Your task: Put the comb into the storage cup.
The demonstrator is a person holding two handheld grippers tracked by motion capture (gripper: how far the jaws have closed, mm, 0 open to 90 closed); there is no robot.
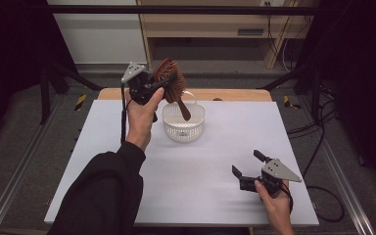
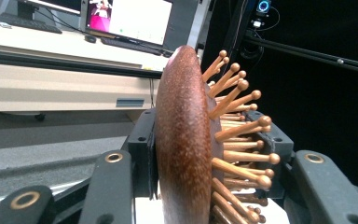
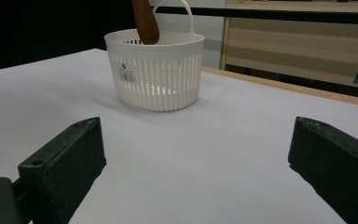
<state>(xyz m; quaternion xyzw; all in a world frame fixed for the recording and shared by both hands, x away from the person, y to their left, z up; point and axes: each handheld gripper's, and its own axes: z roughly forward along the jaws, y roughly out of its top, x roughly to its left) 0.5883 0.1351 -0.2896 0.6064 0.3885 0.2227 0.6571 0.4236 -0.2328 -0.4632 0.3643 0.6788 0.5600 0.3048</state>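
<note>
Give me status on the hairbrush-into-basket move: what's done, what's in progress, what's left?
Done: the left claw has the wooden hairbrush gripped by its head and lifted above the white basket. In hand: the handle tip hangs over the basket's rim, head well above it. Left: lower it in and release, probably. The right claw rests open on the white table, holding nothing.

One wooden hairbrush (image 1: 171, 81), one white basket (image 1: 183, 123), and two hand-held grippers (image 1: 149, 88) (image 1: 247, 171).

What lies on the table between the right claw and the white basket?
Nothing: in the right gripper view, bare white table runs from the open right claw to the basket. The high view agrees.
</note>
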